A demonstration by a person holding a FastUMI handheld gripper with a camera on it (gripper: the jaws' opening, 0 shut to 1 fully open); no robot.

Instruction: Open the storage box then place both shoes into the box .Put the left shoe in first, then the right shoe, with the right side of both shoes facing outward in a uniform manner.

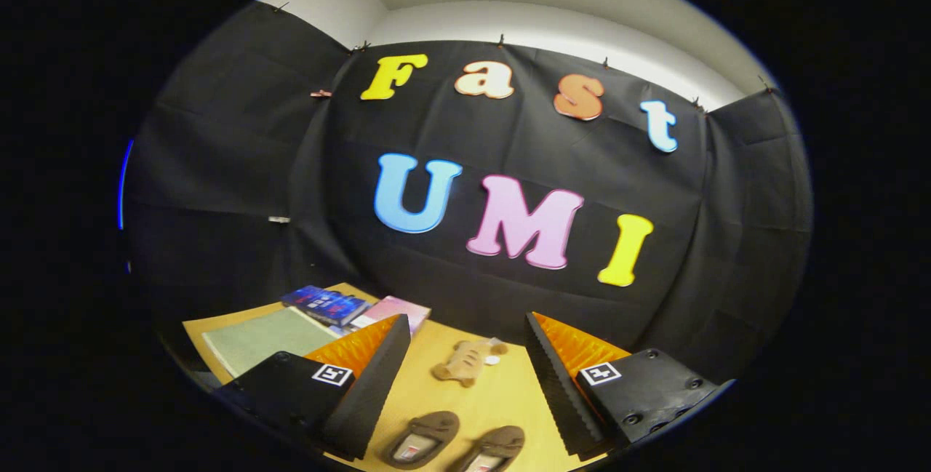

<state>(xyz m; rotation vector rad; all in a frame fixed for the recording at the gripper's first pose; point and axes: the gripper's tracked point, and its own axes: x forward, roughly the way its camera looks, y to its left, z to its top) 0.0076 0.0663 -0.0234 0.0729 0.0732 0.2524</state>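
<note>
Gripper view: gripper [465, 356] fingers spread wide, empty.
Shoes: two brown soft fabric slippers [422, 439] lie between fingers.
Handling: likely light, floppy; pinch heel rim.

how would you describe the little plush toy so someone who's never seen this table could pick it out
Start at the wooden table in front of the black cloth wall. Beyond the open gripper, past the two brown shoes lying between its fingers, lies the plush toy. It is the only soft tan thing there, paler than the shoes.

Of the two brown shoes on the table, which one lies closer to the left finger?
The shoe beside the left finger; the other shoe lies nearer the right finger. The gripper is open.
</note>
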